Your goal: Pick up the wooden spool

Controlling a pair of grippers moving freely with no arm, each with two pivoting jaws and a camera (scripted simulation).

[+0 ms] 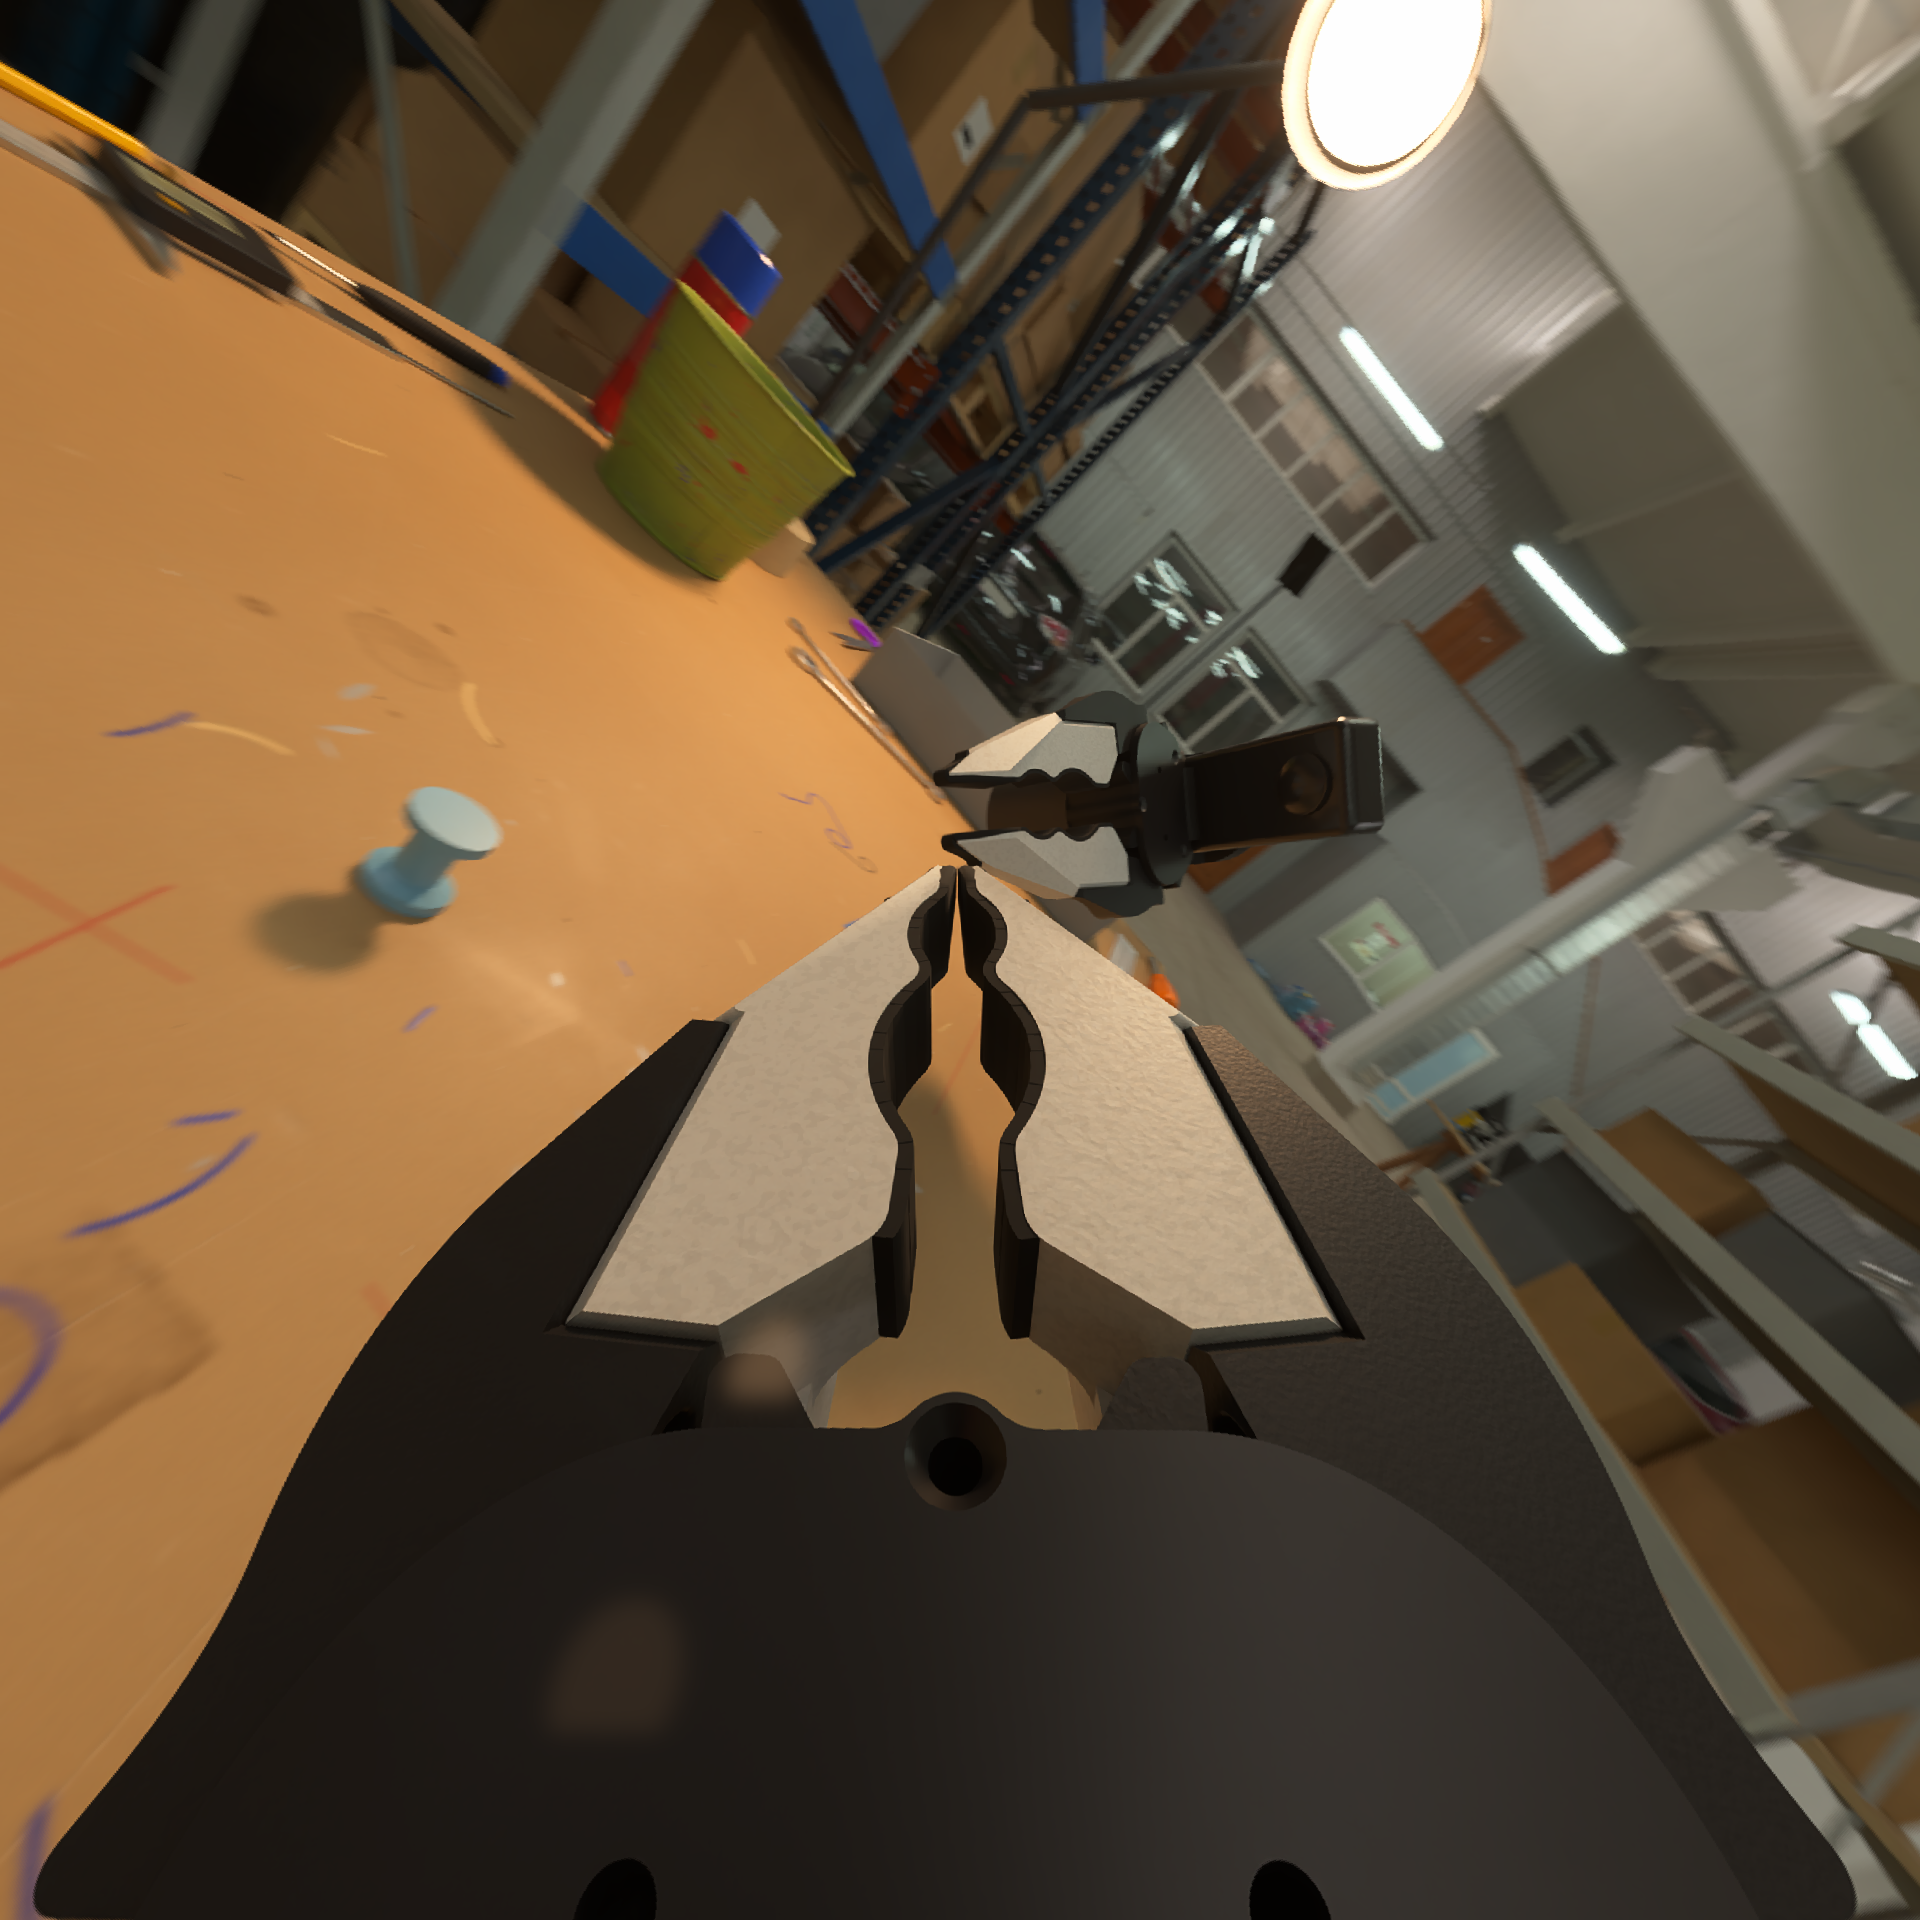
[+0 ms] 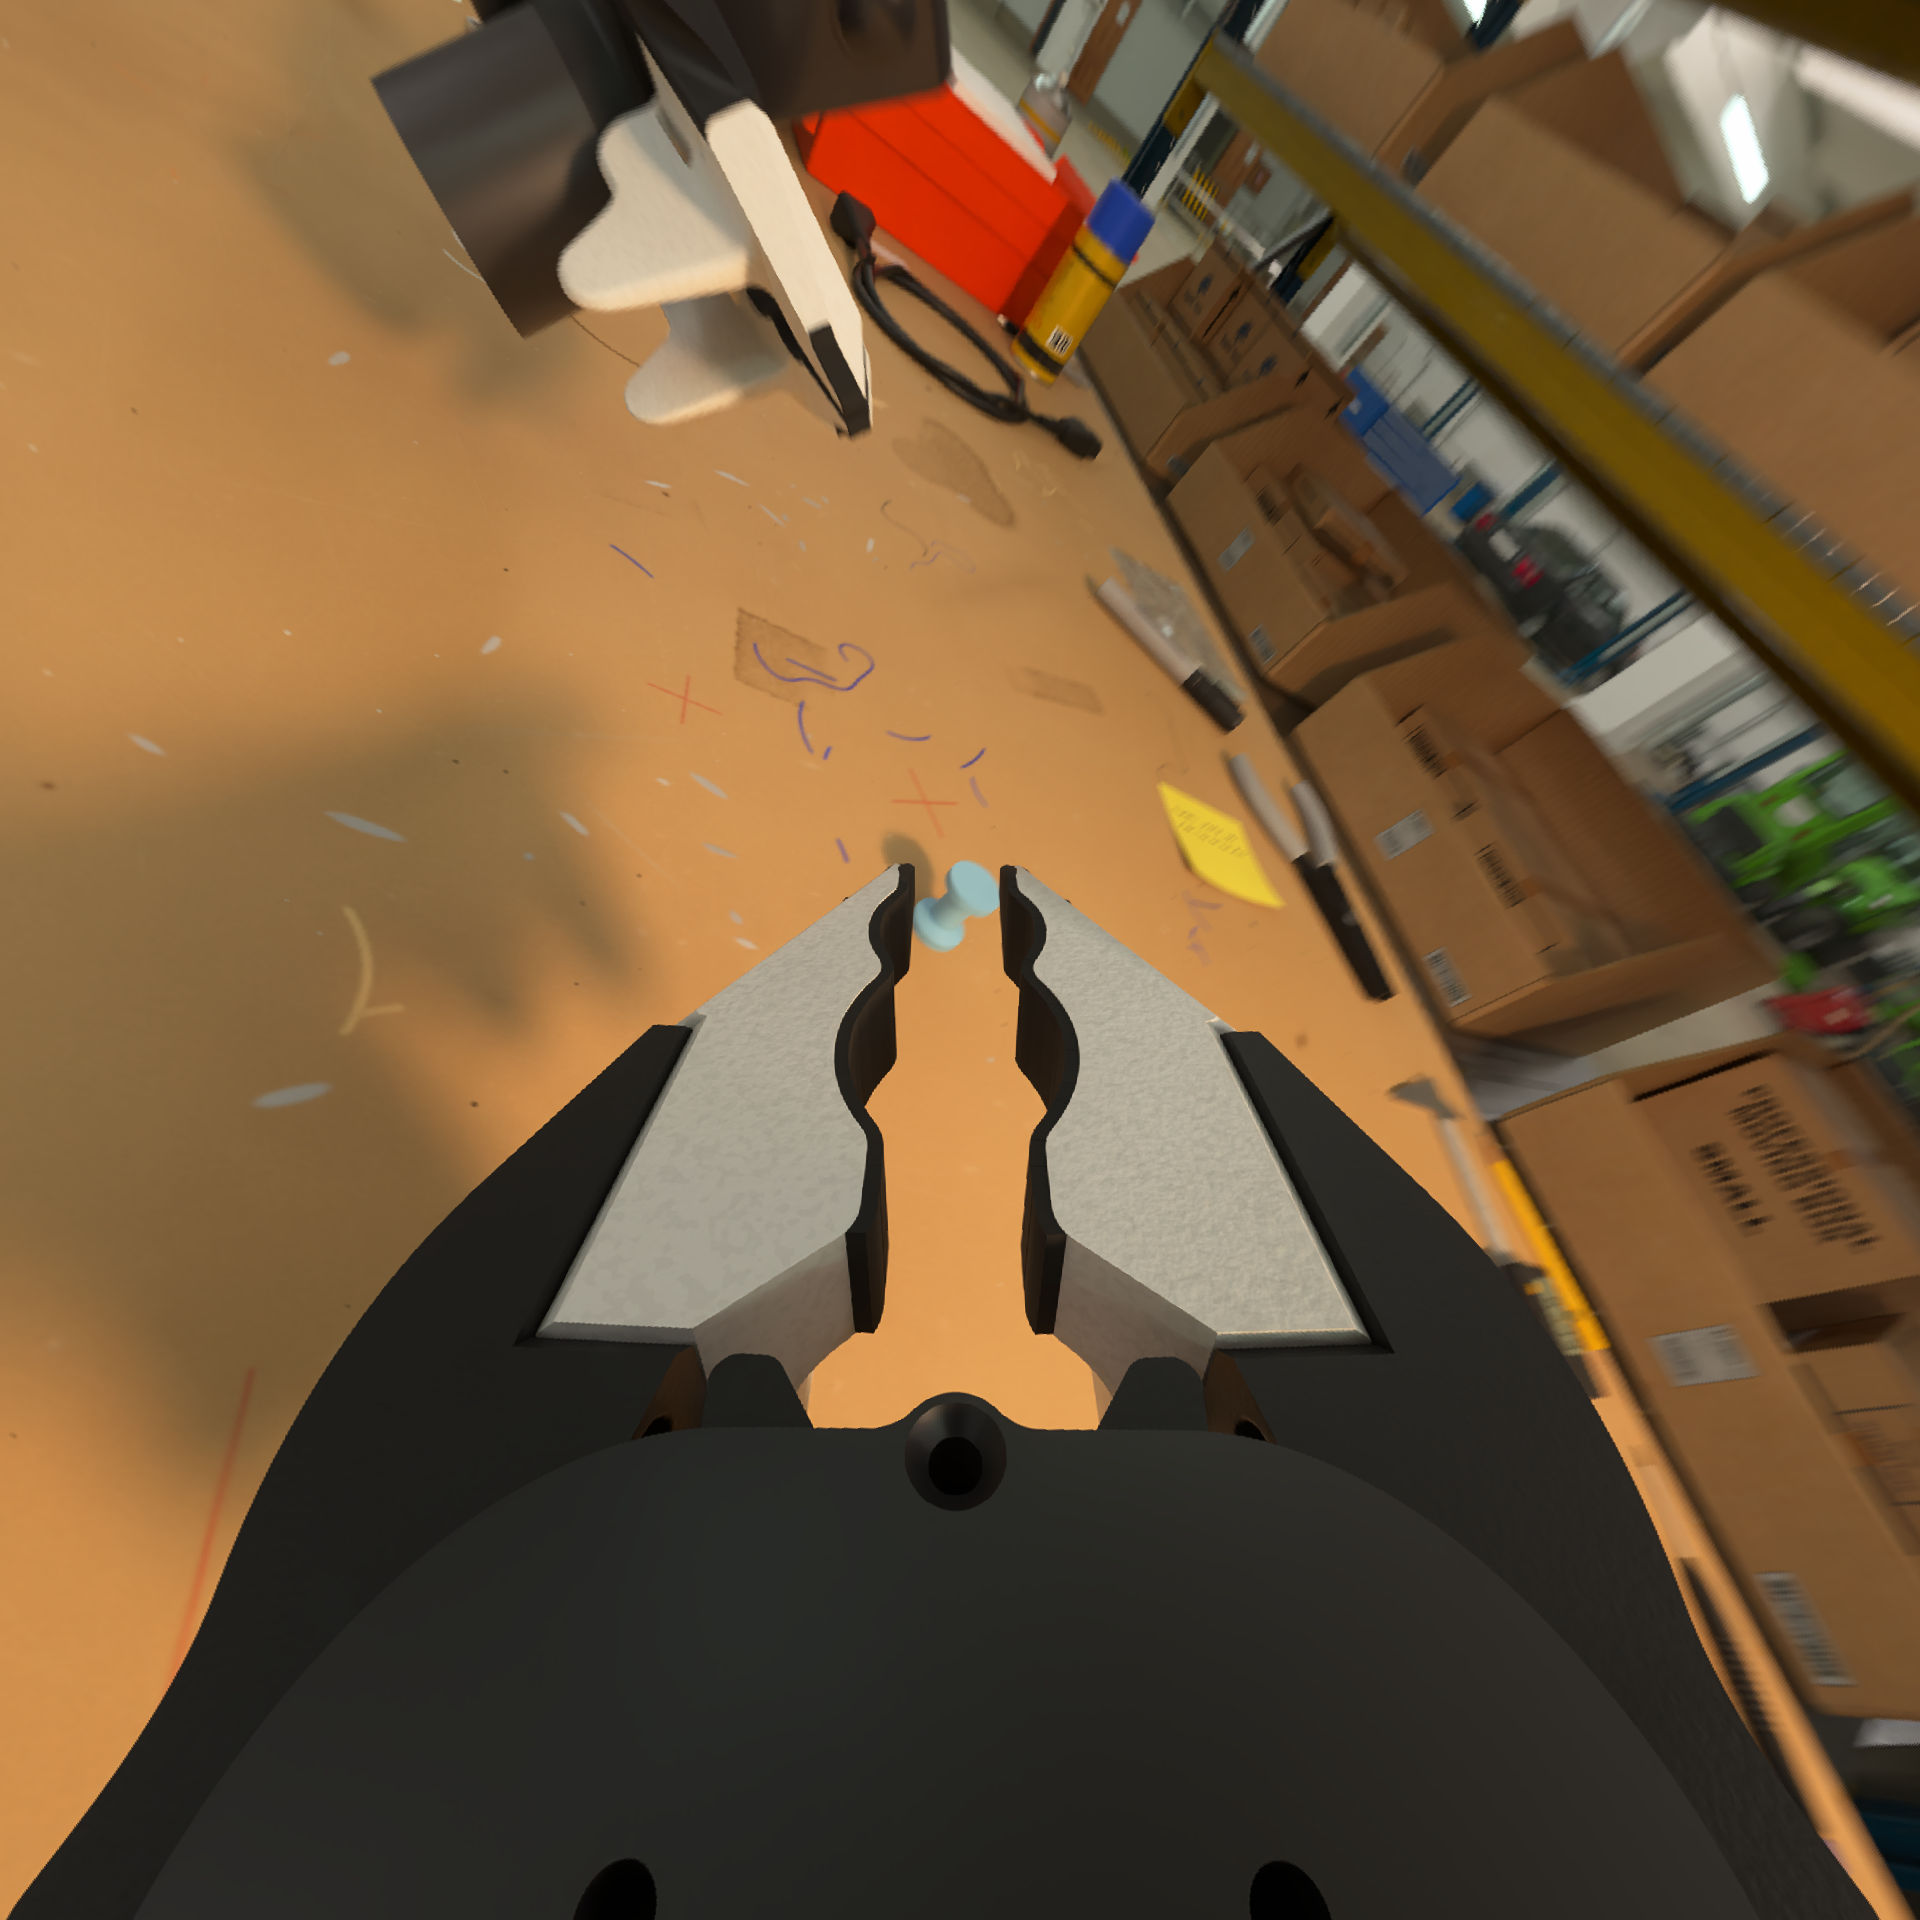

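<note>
Both fingertips of the parted right gripper (image 2: 954,883) frame the spool (image 2: 954,906) at twelve o'clock, perhaps too high, risking a knock; left gripper (image 1: 956,883) nearly together.

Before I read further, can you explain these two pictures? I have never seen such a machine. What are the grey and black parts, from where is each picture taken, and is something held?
Each picture comes from a camera mounted on one tool, looking forward along its two grey fingers. The big black and grey shape at the bottom is that tool itself.

In the left wrist view, the left tool has its fingers almost together and holds nothing. The right tool shows farther off.

In the right wrist view, the right tool is open and points at the small pale blue spool, which stands on the orange table. The spool appears between the fingertips, but nothing grips it yet.

Also on the table: a green basket, a red box, a yellow can with a blue cap, a black cable, a yellow note and some markers.
</note>
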